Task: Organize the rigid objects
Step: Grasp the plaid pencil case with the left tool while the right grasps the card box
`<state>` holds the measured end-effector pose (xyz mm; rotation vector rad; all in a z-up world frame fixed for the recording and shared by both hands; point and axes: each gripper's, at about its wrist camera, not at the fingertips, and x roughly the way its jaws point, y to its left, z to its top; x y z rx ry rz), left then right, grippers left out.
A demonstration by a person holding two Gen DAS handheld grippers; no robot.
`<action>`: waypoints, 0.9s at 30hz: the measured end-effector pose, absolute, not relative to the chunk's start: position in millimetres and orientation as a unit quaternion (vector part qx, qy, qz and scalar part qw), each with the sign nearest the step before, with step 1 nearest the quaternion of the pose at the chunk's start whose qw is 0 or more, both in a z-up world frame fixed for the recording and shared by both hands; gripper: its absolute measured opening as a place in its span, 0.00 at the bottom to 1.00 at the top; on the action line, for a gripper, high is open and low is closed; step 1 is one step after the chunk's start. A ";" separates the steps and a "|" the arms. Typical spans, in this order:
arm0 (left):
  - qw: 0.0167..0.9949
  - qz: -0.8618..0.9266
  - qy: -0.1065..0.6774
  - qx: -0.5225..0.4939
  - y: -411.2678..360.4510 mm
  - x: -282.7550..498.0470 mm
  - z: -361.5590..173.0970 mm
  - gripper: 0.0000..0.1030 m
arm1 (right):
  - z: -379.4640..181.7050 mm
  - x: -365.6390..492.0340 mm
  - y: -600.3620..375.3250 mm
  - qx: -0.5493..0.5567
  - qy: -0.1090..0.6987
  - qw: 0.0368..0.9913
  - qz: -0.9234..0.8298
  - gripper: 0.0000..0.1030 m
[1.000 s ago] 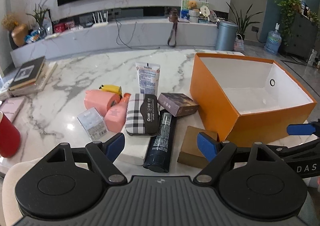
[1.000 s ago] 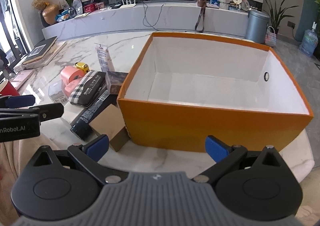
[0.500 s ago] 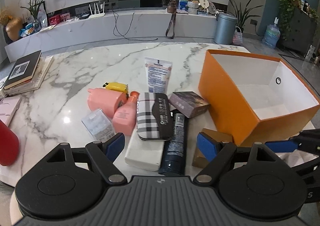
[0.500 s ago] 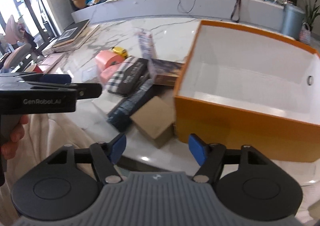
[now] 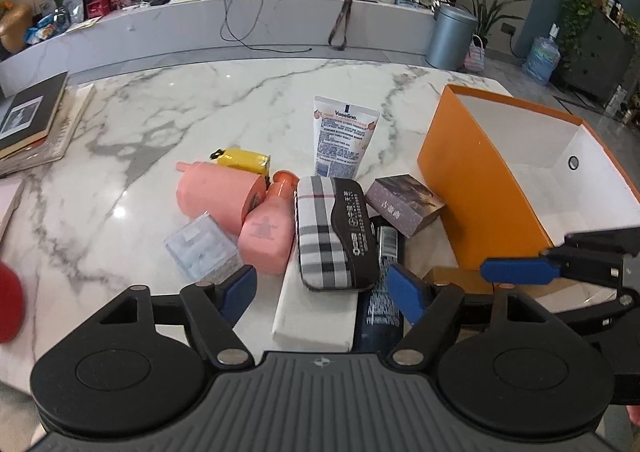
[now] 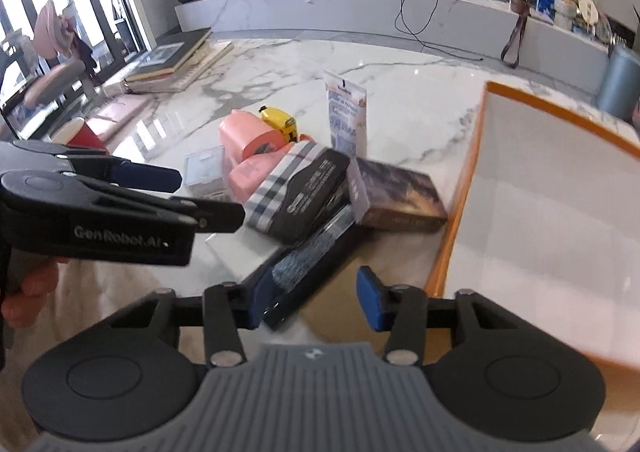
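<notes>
Both grippers over the clutter beside the orange box [image 5: 472, 187].
We read "Vaseline" on the white tube [image 5: 342, 139] and "GenRobot.AI" on the left gripper [image 6: 168, 191]; its jaws are closing around the white box [image 5: 316, 312], pads clear. Right gripper [image 6: 312, 302] jaws closing around the dark bottle [image 6: 308, 256], pads not yet touching.

The left gripper's frame hides the near end of the flat white box [image 5: 316, 316]; the red cup [image 5: 10, 306] is cut by the picture's edge.
</notes>
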<state>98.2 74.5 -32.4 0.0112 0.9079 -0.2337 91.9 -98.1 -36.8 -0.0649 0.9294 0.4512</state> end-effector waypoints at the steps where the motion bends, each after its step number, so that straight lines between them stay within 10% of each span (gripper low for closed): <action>1: 0.891 -0.115 0.439 0.006 72.7 103.6 -34.2 0.82 | -35.6 95.1 -96.3 -0.041 0.439 0.873 0.209 0.40; 27: 0.874 -0.125 0.455 0.120 24.7 164.2 -78.2 0.89 | -84.1 193.9 -51.6 -0.431 0.435 0.701 0.364 0.58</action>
